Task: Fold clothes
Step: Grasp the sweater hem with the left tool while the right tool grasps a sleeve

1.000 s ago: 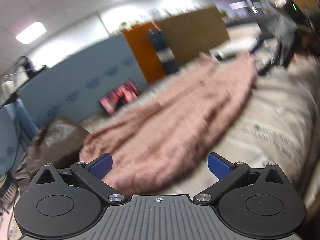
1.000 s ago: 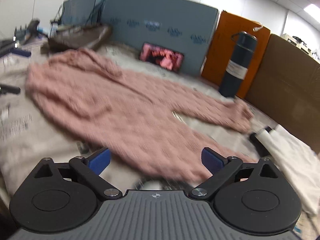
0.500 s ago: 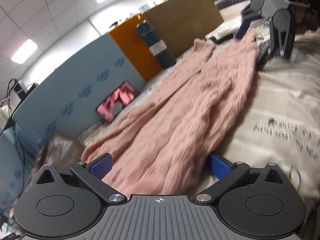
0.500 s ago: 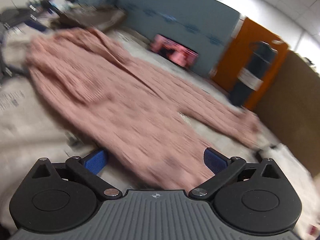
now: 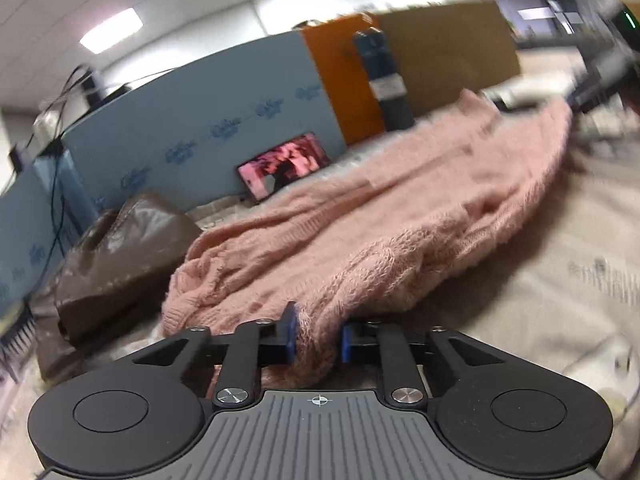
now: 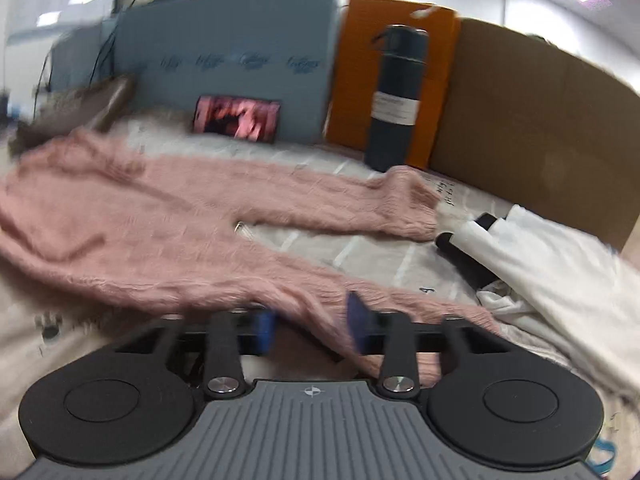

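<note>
Grasp step: the left hand-held gripper [image 5: 316,334] and right hand-held gripper [image 6: 314,330], jaws just closed, each clench the near hem of the pink sweater [image 6: 168,232] spread across the worktop [image 5: 560,280]; next, lift evenly toward 12 o'clock.

I see pink fuzzy cable-knit sweater [image 5: 400,216], blue pads [image 5: 289,330], dark blue bottle [image 6: 396,100] with white label, orange board [image 6: 360,68], brown cardboard [image 6: 532,132], white cloth [image 6: 560,256].

Left gripper [image 5: 316,334] jaws just closed, blue pads pinching pink knit sweater [image 5: 400,216] edge. Sweater sprawls across pale cloth-covered table [image 5: 560,280]. Brown bag [image 5: 120,256] just beside.
</note>
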`<state>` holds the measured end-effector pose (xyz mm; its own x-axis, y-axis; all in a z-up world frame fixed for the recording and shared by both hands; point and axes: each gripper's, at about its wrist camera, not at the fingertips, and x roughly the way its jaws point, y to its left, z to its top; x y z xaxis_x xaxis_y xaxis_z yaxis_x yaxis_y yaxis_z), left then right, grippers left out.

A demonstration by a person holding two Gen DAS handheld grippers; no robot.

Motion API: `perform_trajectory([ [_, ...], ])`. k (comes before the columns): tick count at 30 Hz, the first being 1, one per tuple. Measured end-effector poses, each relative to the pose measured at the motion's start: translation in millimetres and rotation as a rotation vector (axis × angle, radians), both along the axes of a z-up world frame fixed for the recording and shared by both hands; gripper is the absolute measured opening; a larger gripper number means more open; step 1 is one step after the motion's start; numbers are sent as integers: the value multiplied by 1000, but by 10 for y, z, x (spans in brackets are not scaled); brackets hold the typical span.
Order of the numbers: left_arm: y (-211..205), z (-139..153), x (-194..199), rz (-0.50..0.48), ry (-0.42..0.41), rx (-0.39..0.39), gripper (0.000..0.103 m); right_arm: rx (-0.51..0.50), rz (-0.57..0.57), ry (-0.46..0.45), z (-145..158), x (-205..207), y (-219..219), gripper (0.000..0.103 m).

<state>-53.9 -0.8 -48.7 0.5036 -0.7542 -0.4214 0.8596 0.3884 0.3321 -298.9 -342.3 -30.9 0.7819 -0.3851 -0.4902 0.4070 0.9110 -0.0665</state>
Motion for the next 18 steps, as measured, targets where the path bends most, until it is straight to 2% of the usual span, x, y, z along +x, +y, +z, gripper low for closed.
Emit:
perform_trajectory([
  [3,-15,137,147,45,68,-111,14,0,3,-79,116,45,-148,11],
  [6,-114,292,362,69,124,-192,13,-36,21,-94,263,284,-330,10],
  [9,-225,386,600,86,155,-200,13,-67,44,-69,379,589,-504,9],
  [13,-343,359,879,114,232,-189,14,-50,56,3,378,925,-712,9],
  [15,-398,333,995,125,272,-181,20,-39,46,46,341,1038,-790,9],
  [17,-421,331,1068,135,286,-199,24,-37,28,75,322,1094,-848,24],
  [18,-406,334,1102,140,306,-221,29,-40,17,84,325,1099,-874,43],
])
